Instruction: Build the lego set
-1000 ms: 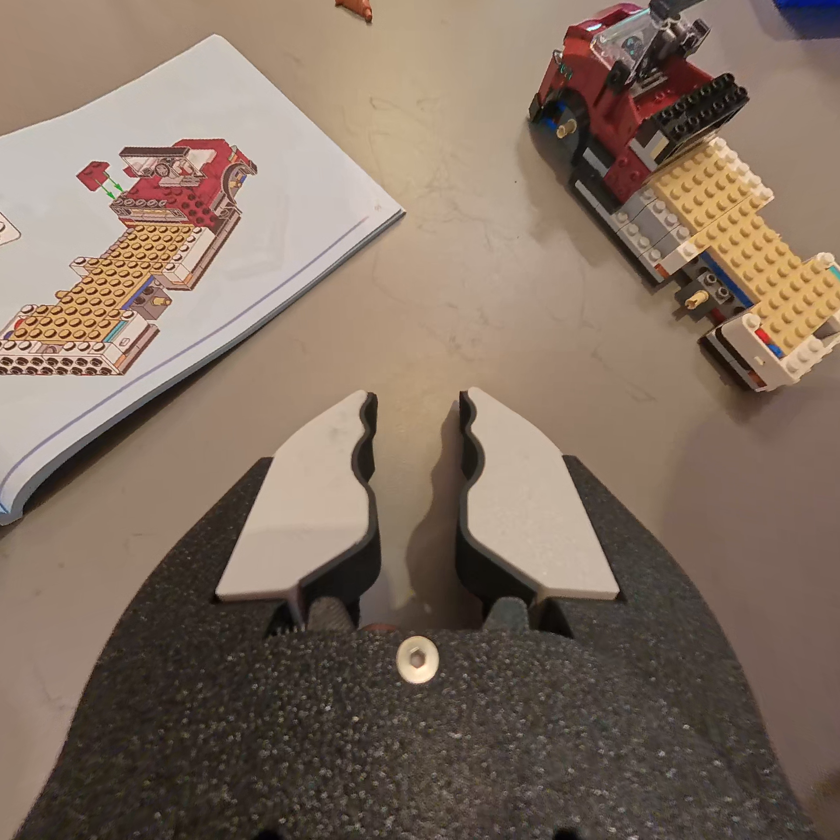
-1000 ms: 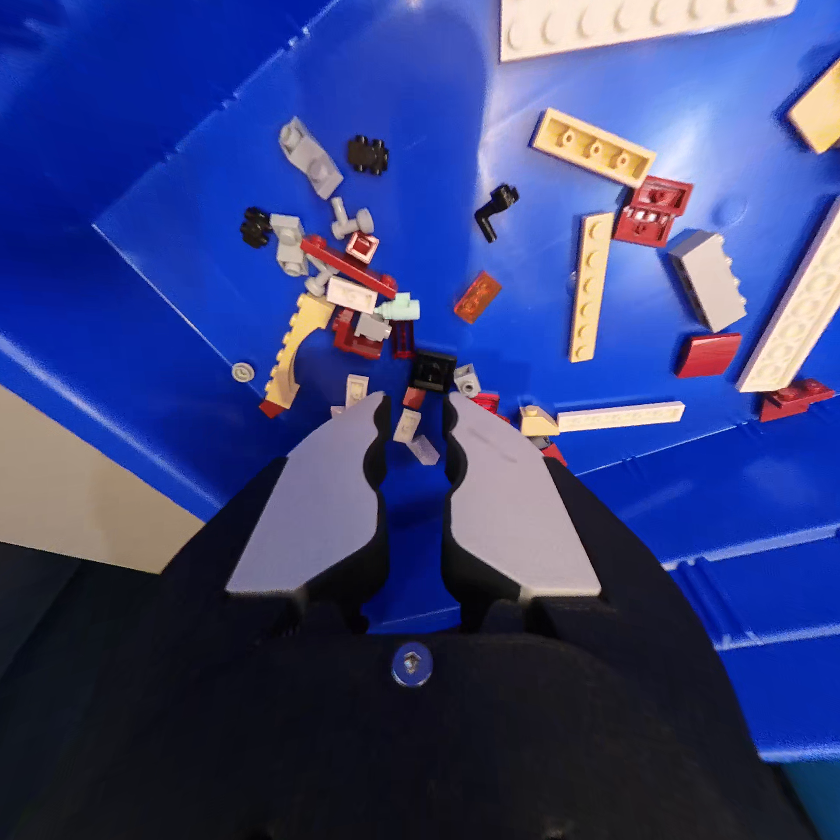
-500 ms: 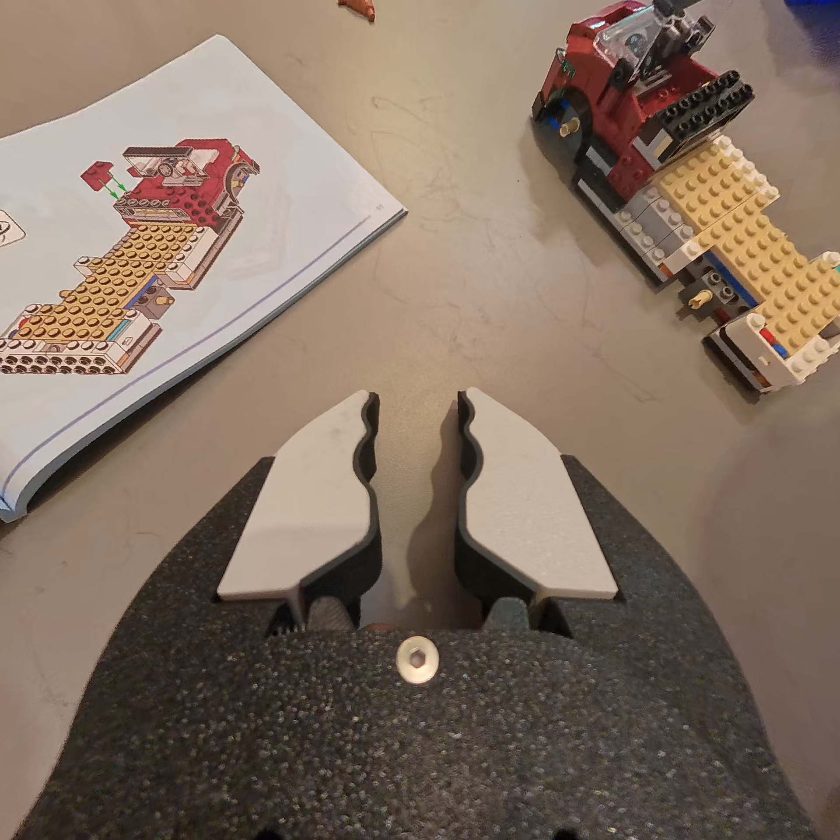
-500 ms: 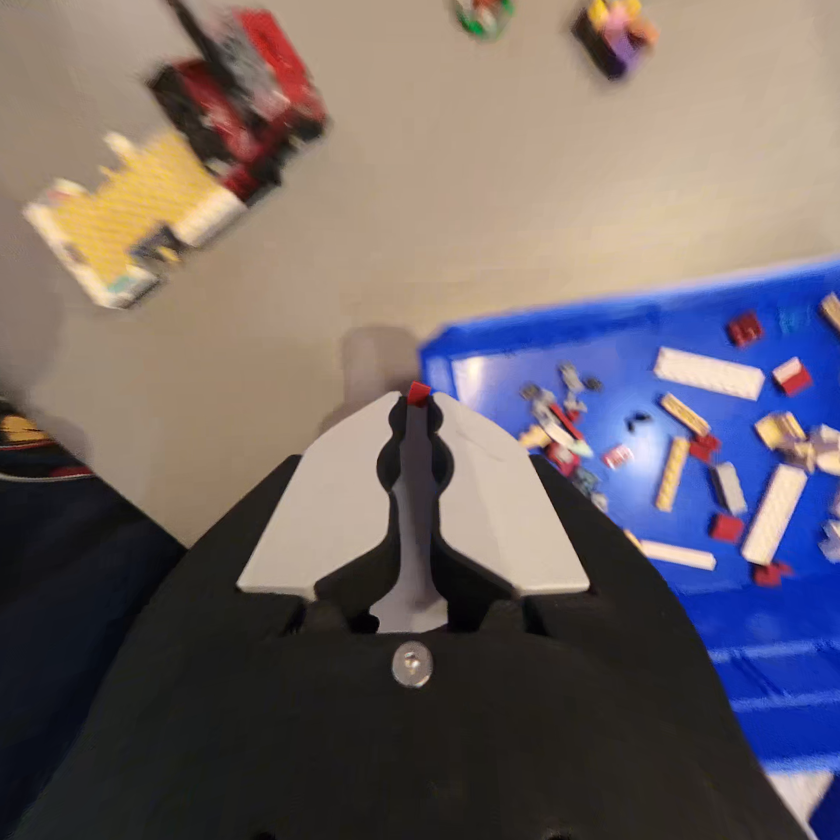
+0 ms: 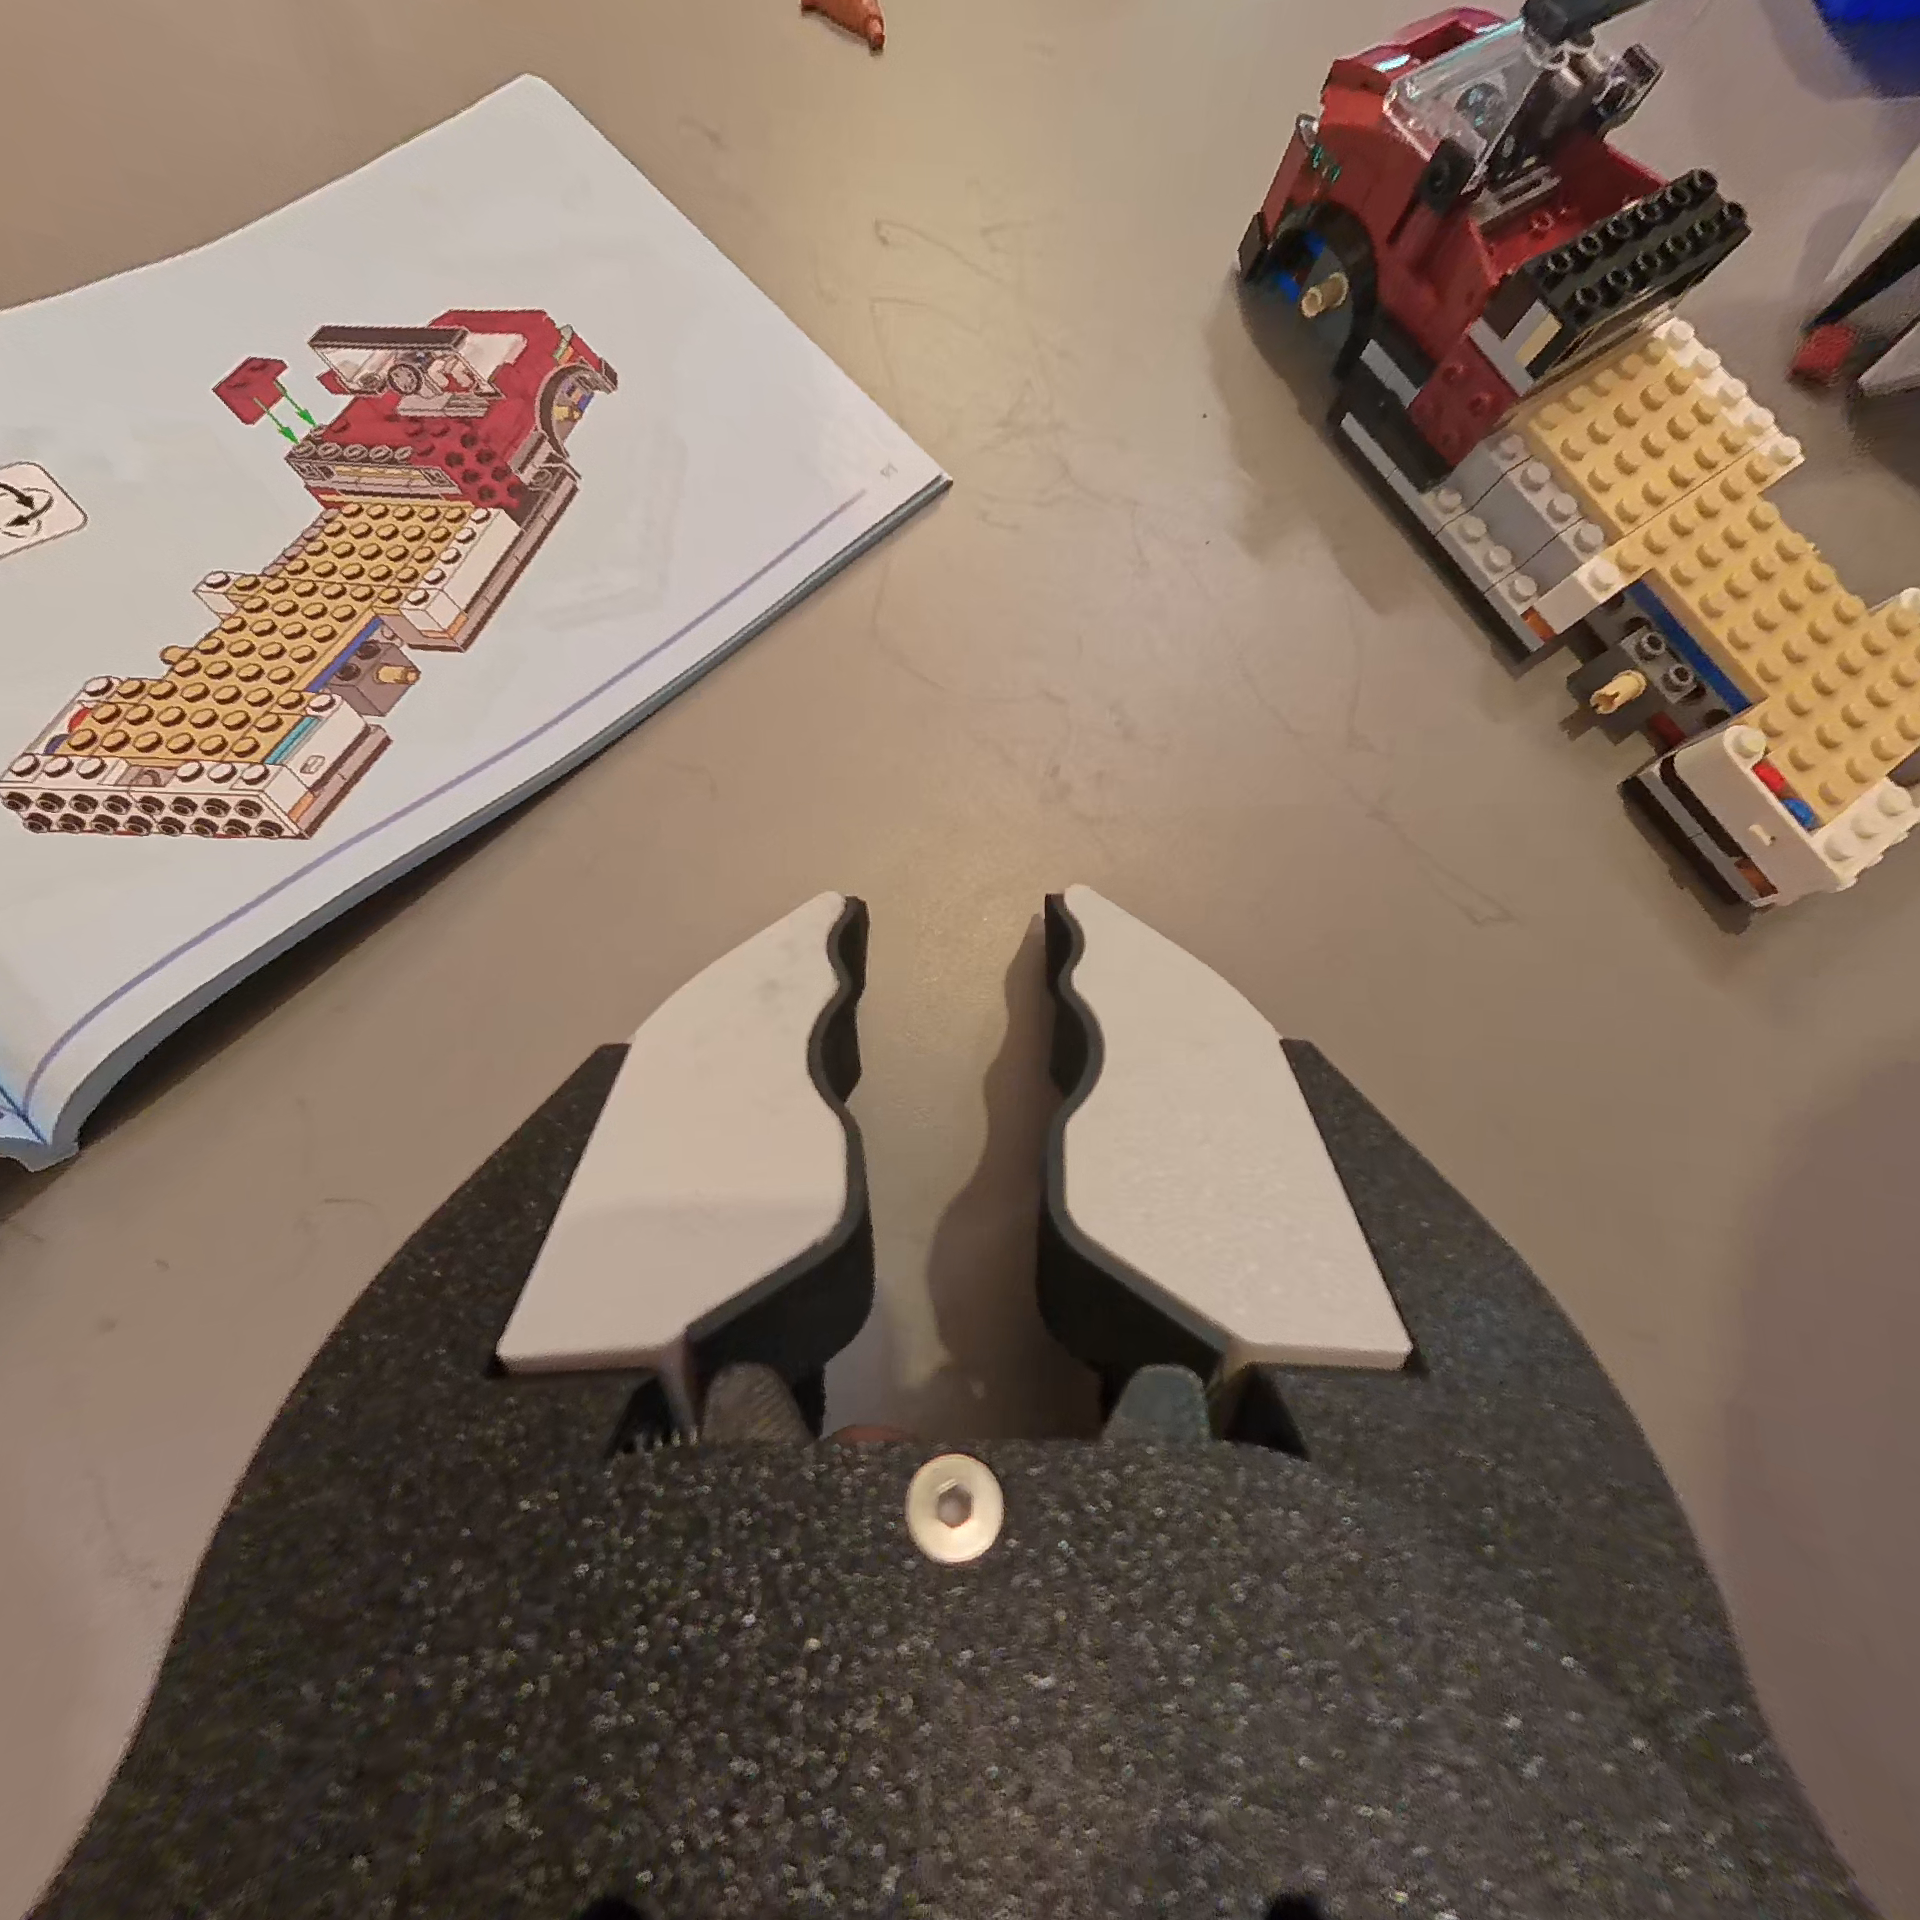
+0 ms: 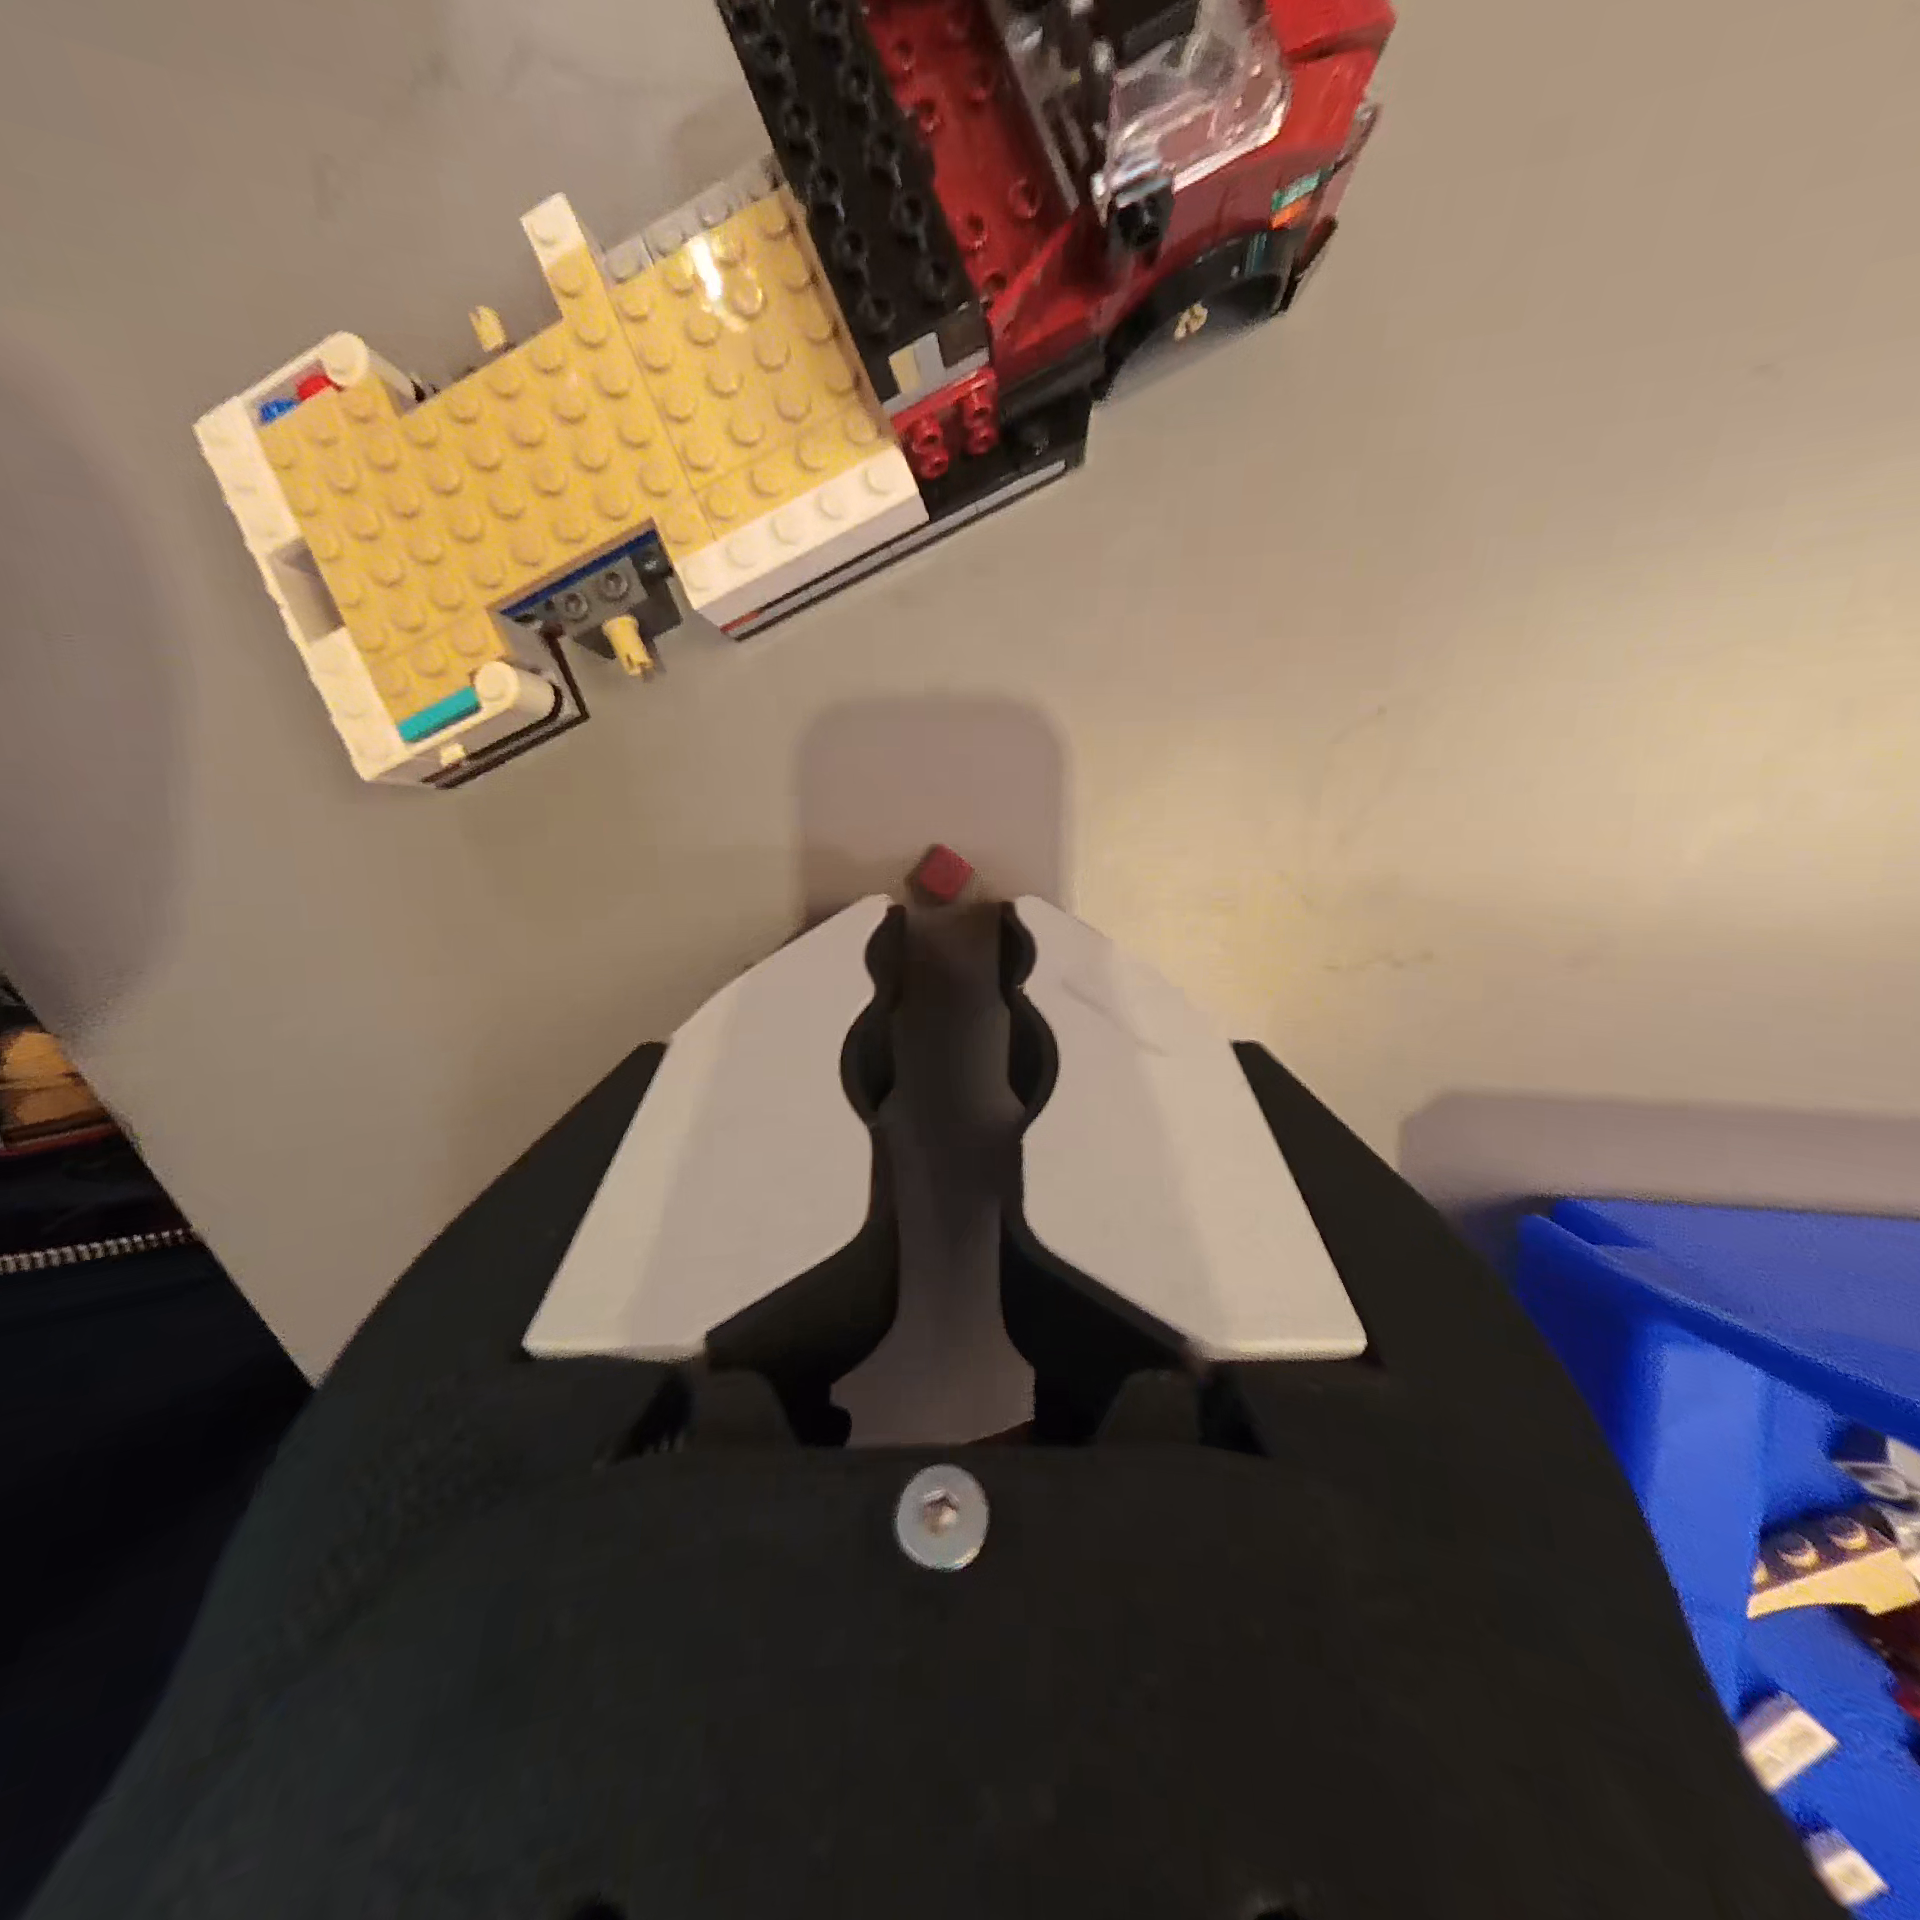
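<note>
Left gripper (image 5: pixel 956 914): jaws apart, nothing between them, over bare worktop (image 5: pixel 1091 644) between booklet (image 5: pixel 416 540) and brick truck (image 5: pixel 1621 499). Right gripper (image 6: pixel 943 906): jaws slightly parted; small dark-red brick (image 6: pixel 938 871) at the tips, apparently loose, near the truck.

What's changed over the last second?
The right gripper came out of the blue bin pinching a small dark red piece, swung toward the brick truck, then parted; the piece now sits just past its tips. The left gripper stayed open, unmoved.

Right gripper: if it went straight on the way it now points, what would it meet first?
The red brick just beyond its jaws' tips; behind that, bare table. The model sits left of that line. Depth is hard to judge.
</note>
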`<act>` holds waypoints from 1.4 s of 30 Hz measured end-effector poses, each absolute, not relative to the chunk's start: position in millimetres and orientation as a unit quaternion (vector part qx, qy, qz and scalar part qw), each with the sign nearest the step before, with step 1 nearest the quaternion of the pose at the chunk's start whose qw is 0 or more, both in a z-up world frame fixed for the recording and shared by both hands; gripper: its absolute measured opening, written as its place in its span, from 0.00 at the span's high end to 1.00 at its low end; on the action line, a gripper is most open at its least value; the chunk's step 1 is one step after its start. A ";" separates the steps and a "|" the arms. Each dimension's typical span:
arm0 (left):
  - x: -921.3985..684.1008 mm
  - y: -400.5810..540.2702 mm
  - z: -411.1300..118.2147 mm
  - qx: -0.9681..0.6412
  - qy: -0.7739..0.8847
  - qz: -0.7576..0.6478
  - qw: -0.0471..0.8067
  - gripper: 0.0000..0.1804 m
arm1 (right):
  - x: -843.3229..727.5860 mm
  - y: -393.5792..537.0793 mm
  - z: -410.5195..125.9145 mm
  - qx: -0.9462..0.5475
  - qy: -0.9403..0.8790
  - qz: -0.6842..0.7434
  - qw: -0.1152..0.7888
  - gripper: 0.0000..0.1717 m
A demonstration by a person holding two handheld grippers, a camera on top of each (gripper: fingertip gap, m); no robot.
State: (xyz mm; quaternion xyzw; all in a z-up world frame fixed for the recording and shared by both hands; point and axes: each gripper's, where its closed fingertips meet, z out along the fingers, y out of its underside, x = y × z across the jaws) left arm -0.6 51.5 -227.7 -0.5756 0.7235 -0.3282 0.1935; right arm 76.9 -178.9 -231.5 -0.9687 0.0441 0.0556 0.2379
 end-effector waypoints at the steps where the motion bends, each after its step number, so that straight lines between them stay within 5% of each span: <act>1: -0.5 51.7 -227.5 -0.577 0.722 -0.330 0.192 0.82 | 77.6 -177.7 -230.6 -0.965 0.052 0.056 0.250 0.88; 14: -0.8 50.3 -227.7 -0.572 0.726 -0.329 0.192 0.82 | 90.7 -160.7 -184.4 -0.837 0.154 0.038 0.523 0.85; 42: 1.0 51.7 -227.9 -0.576 0.723 -0.327 0.194 0.84 | 91.4 -172.2 -190.0 -0.838 0.190 0.035 0.510 0.84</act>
